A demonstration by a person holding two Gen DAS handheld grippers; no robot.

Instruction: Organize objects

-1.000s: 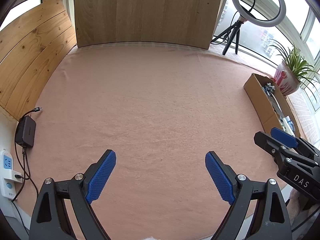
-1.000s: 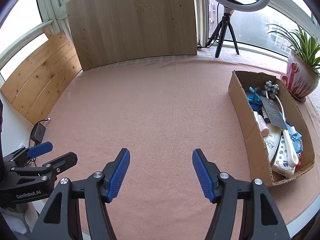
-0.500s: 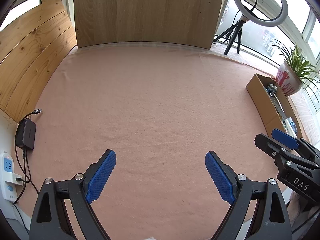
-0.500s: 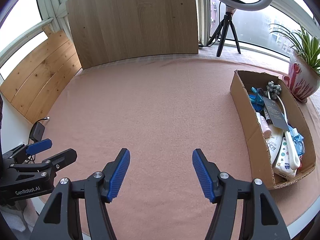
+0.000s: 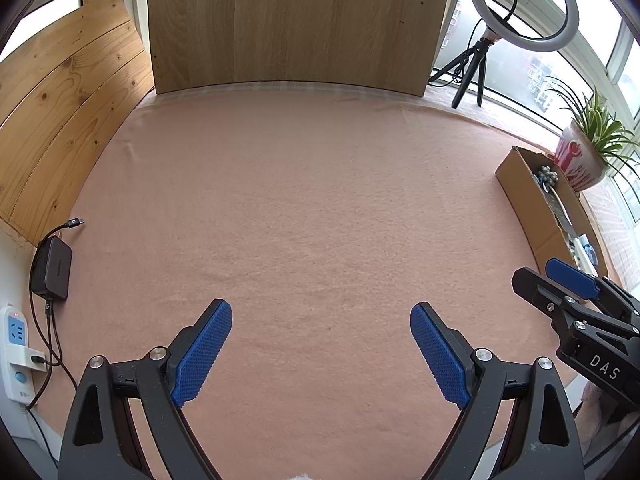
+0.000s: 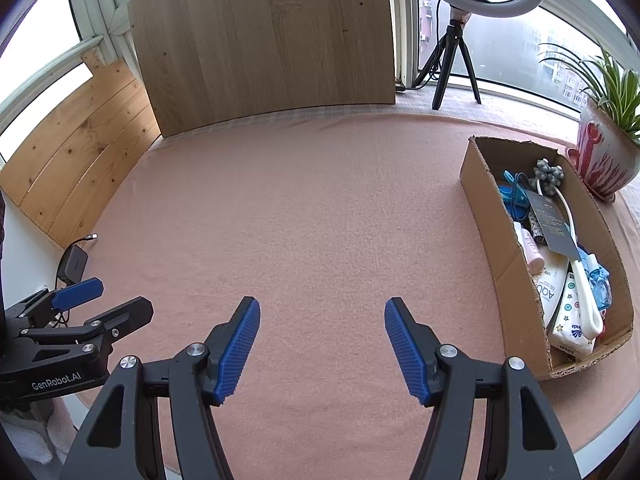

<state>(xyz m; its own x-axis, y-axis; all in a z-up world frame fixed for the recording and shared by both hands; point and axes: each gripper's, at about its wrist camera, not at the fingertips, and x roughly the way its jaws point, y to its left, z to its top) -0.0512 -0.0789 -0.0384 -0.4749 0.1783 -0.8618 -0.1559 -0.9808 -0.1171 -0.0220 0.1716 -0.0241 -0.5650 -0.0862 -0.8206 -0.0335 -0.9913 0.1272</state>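
A cardboard box (image 6: pixel 486 208) stands at the right of the pink cloth, also in the left wrist view (image 5: pixel 520 196). It holds several items: a white massager (image 6: pixel 580 280), a black card (image 6: pixel 550 220), blue clips (image 6: pixel 514 200), a pink tube (image 6: pixel 530 248) and white packets (image 6: pixel 568 320). My left gripper (image 5: pixel 320 344) is open and empty over the cloth near the front edge. My right gripper (image 6: pixel 322 340) is open and empty, left of the box. Each gripper shows at the side of the other's view.
A potted plant (image 6: pixel 604 156) stands behind the box. A ring light on a tripod (image 5: pixel 520 12) stands at the back right. Wooden boards (image 5: pixel 296 24) line the back and left. A black charger (image 5: pixel 52 268) and a white power strip (image 5: pixel 16 352) lie at the left edge.
Both grippers have drawn back slightly toward the front; the box looks a little farther away in both views. Both stay open and empty.
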